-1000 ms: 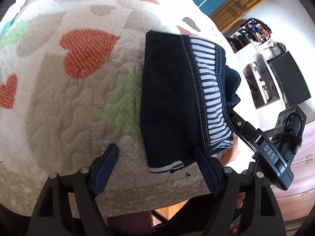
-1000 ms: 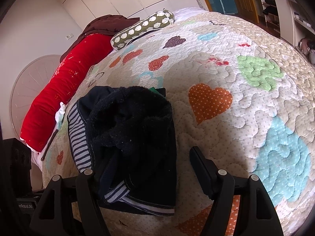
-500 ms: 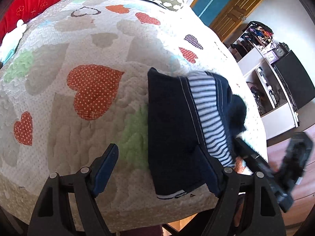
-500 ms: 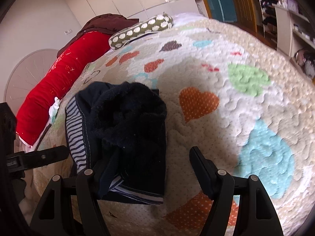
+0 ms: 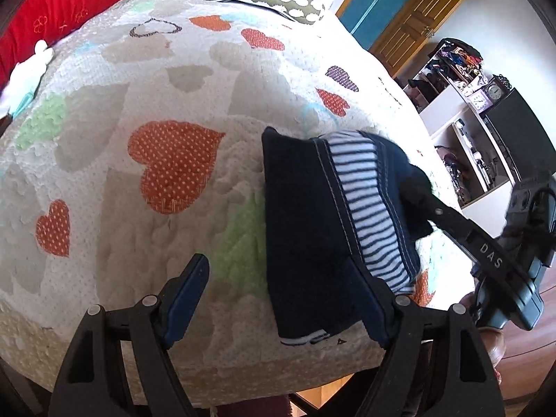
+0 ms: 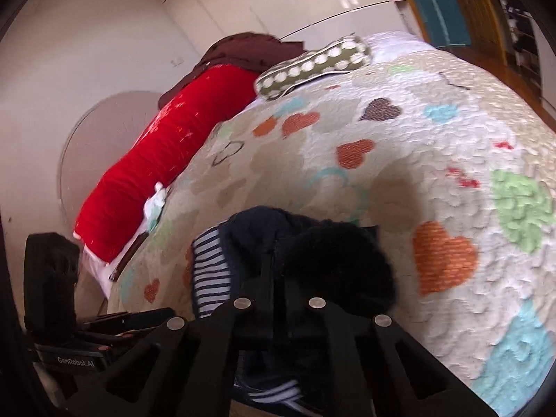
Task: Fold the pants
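The dark navy pants (image 5: 305, 215) with a striped white lining lie folded in a bundle near the bed's front edge. My left gripper (image 5: 281, 299) is open and empty, its right finger over the bundle's near corner. My right gripper (image 6: 278, 278) is shut on the fuzzy right-hand edge of the pants (image 6: 333, 253). It also shows in the left wrist view (image 5: 431, 208), reaching in from the right onto the bundle's dark edge.
The quilt (image 5: 139, 104) with coloured hearts covers the bed. A red bolster (image 6: 166, 153) and a green dotted pillow (image 6: 312, 66) lie at the far side. Shelves and a wooden door (image 5: 417, 24) stand to the right of the bed.
My right gripper has closed on the right edge of the pants; a second ago it was open over them. My left gripper has drawn back and stays open.
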Tool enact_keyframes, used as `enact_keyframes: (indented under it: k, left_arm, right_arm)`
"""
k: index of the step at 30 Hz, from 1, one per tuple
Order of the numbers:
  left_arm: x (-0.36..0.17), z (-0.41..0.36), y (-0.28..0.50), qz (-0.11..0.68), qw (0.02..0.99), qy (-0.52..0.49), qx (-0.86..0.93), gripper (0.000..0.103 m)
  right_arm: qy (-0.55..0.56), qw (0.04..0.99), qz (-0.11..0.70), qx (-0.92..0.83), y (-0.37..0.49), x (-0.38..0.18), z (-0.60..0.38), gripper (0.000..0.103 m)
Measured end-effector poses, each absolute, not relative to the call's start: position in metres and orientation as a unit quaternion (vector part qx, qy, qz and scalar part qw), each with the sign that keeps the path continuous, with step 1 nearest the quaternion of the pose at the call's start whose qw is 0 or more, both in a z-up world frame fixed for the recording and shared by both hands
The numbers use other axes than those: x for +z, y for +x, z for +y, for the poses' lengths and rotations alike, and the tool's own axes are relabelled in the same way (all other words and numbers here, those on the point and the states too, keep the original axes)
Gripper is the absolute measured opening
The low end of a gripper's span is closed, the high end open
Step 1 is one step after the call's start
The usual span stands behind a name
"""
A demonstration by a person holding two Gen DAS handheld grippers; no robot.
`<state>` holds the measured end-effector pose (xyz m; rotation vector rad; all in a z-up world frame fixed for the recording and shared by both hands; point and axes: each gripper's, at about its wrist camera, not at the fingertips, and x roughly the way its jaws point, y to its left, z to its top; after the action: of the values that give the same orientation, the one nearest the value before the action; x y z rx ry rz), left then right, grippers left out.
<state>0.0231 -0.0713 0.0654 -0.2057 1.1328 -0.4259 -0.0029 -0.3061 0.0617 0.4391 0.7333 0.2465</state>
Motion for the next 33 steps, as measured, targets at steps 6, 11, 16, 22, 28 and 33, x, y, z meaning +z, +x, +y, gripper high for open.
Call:
enact_keyframes:
  k: [6,11,16,22,28,33]
  left_arm:
    - [0.068,-0.100,0.031,0.527,0.816,-0.081,-0.223,0.079]
    - [0.051,-0.125,0.041,0.543,0.809,-0.052,-0.221,0.079]
    - [0.042,-0.119,0.043,0.552,0.801,-0.064,-0.221,0.079]
    - [0.042,-0.116,0.037,0.550,0.803,-0.063,-0.220,0.080]
    - [0.039,-0.112,0.032,0.551,0.802,-0.062,-0.222,0.081]
    - [0.038,-0.113,0.031,0.548,0.805,-0.064,-0.219,0.083]
  right_arm:
    - [0.213,0.896,0.389,0.043,-0.007,0.046,-0.343,0.004]
    - [0.159,0.903,0.399,0.030,-0.006,0.053,-0.333,0.008]
    - [0.222,0.914,0.332,0.075,-0.023,0.086,-0.341,0.009]
    - [0.209,0.896,0.383,0.084,0.001,0.061,-0.316,0.010]
    - [0.224,0.885,0.406,0.029,0.004,0.036,-0.334,0.058]
    - [0.268,0.887,0.375,-0.015,-0.017,0.052,-0.368,0.060]
